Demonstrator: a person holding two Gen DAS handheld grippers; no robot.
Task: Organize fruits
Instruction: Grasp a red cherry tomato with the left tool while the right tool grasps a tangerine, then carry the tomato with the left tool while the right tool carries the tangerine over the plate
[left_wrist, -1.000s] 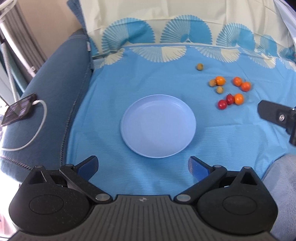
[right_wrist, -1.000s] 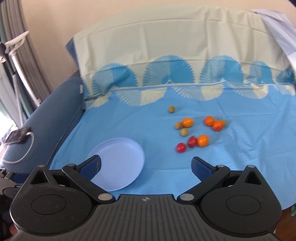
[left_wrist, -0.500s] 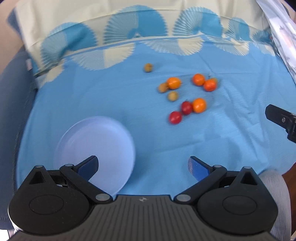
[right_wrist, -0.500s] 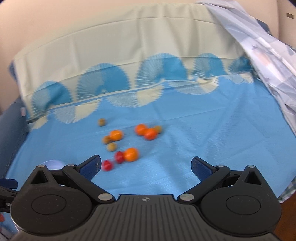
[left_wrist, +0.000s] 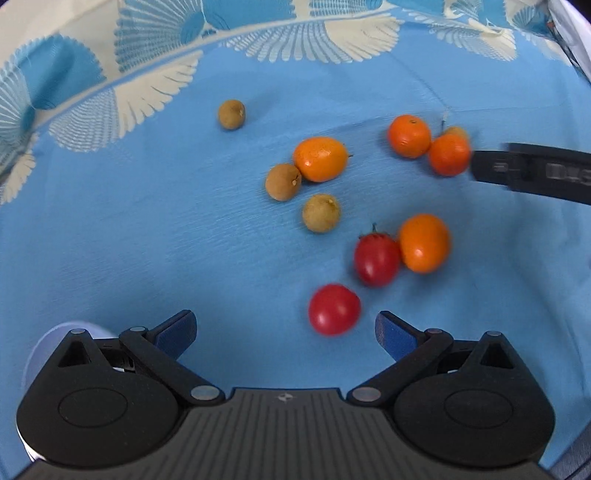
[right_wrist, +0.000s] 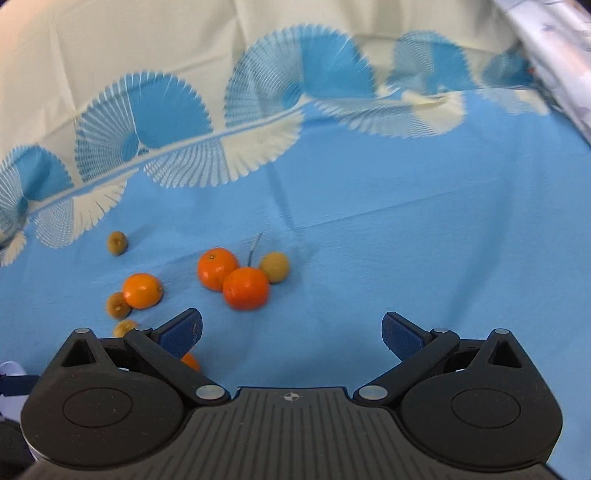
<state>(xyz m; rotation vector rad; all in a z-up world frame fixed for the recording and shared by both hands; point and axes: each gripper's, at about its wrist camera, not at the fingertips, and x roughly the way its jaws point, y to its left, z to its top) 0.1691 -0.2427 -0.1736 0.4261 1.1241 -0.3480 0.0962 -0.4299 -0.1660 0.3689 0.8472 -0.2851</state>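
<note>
Both grippers have moved in close to the fruit vs. a sec ago. Back then the left wrist view had the plate in the middle; now only a bit of the light blue plate (left_wrist: 40, 343) shows at the bottom-left, behind the gripper body. The fruit now looks big & near.

Left gripper (left_wrist: 284, 332) is wide open, holding nothing. The near red cherry tomato (left_wrist: 334, 309) sits just ahead of it, a bit toward its right finger. A 2nd red tomato (left_wrist: 376, 258) touches an orange kumquat (left_wrist: 424, 243) just past that. Three brown longans lie further up, one (left_wrist: 231, 114) off by itself.

Right gripper (right_wrist: 291, 330) is open too, empty. Two small oranges (right_wrist: 245, 288) touch each other just ahead of it, w/ a yellowish longan (right_wrist: 274, 267) beside them.

All fruit is on the blue cloth (left_wrist: 147, 229), none seen on the plate. So sorting hasn't really begun; prob. first grabs are next: left for the red tomato, right for an orange.
</note>
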